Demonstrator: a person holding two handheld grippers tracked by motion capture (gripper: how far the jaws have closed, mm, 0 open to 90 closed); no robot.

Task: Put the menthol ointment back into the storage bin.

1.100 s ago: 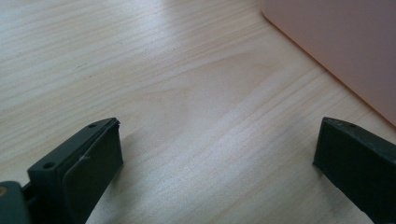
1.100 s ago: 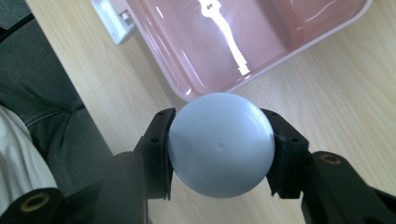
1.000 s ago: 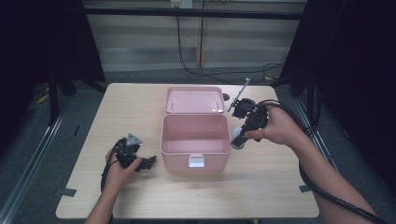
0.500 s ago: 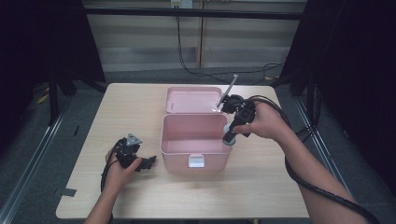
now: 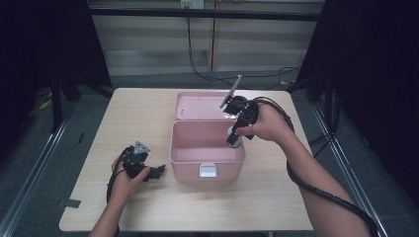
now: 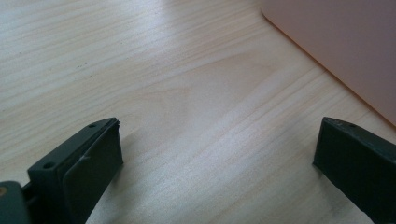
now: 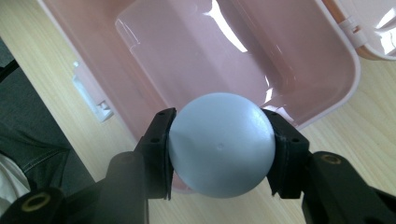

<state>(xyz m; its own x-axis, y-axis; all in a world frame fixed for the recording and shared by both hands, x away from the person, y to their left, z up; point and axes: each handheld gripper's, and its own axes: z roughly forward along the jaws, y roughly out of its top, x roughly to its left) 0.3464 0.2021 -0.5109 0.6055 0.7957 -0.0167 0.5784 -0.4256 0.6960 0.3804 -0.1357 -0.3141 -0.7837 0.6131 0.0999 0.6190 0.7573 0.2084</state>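
A pink plastic box (image 5: pixel 207 160) stands open in the middle of the wooden table, its lid (image 5: pixel 197 106) lying flat behind it. My right gripper (image 5: pixel 233 140) is shut on a pale blue ball (image 7: pixel 222 144) and holds it above the box's right rim. In the right gripper view the ball sits between both jaws, with the box's bare inside (image 7: pixel 196 60) below it. My left gripper (image 5: pixel 157 173) rests on the table to the left of the box. Its jaws stand wide open over bare wood in the left gripper view, and the box wall (image 6: pixel 345 46) shows at the upper right.
The light wooden table (image 5: pixel 123 123) has open room on the left, the right and along the front. Black cables (image 5: pixel 316 182) trail from the right gripper along the person's forearm. Dark curtains and a floor rail (image 5: pixel 29 182) surround the table.
My right gripper has carried the ball leftward from beside the box's right side to over its right rim. The left gripper has stayed where it was.
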